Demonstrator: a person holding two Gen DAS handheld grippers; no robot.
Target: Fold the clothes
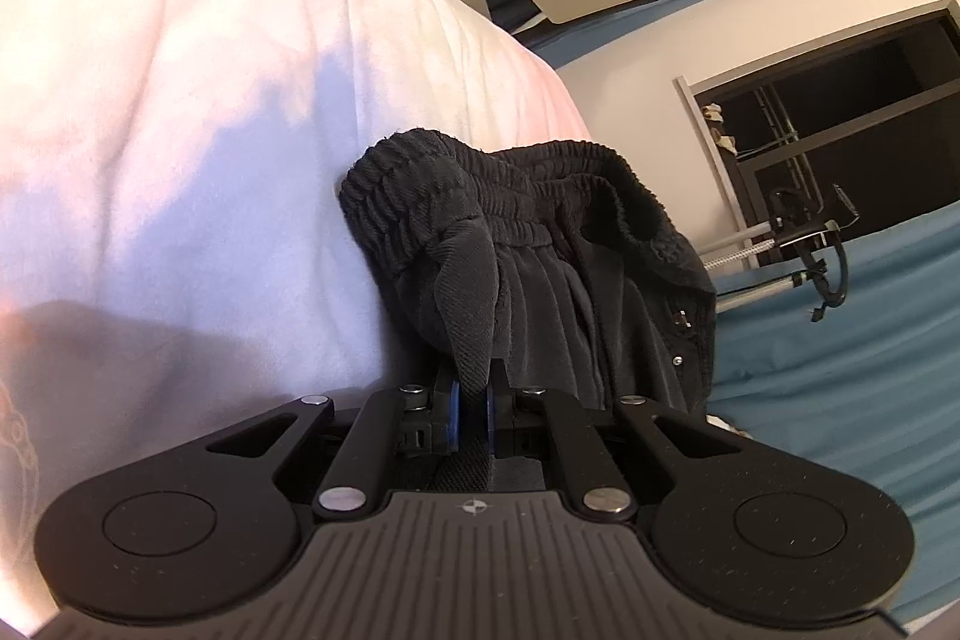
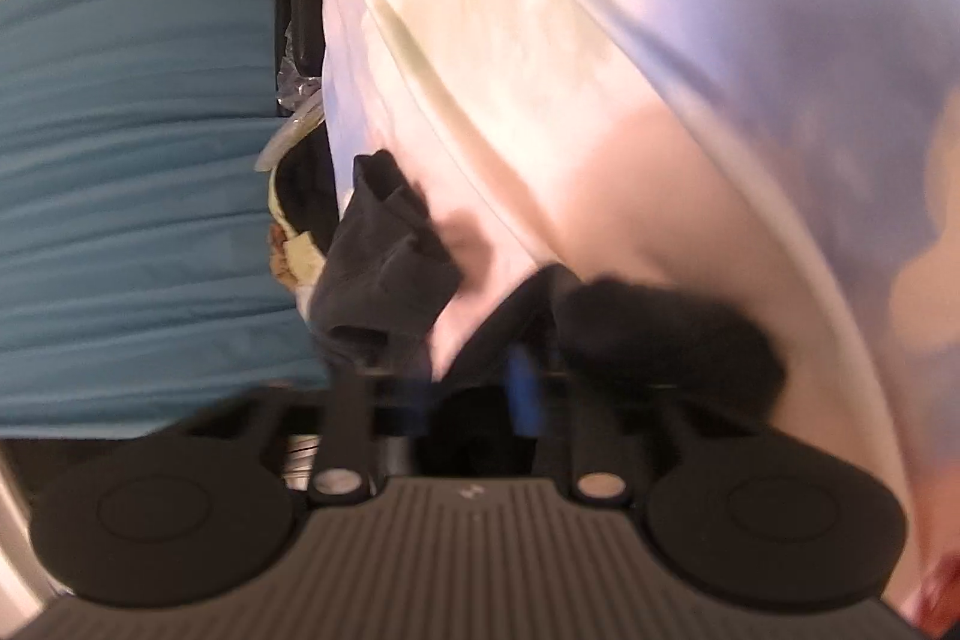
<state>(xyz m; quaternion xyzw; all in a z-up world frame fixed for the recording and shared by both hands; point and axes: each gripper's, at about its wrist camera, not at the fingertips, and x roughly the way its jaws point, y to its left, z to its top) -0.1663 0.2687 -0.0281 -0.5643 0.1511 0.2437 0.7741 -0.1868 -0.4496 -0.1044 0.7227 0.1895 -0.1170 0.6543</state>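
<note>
Left gripper (image 1: 473, 403) pinched tight on flap of dark garment (image 1: 540, 244), near its ribbed elastic waistband (image 1: 414, 187). Garment bunched on white bedding (image 1: 180, 70), waistband end up and away from left gripper, long axis roughly along fingers. Right gripper (image 2: 474, 388) blurred; jaws apart, dark cloth around them, grip unclear. Step, judged: holding waistband end to spread or double garment. Next: keep pinch, pull cloth taut. Blue curtain (image 1: 840, 340) beyond.

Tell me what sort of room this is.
Likely a bedroom: a bed with a white sheet, teal curtains, and a dark window. Black shorts lie on the sheet.
</note>
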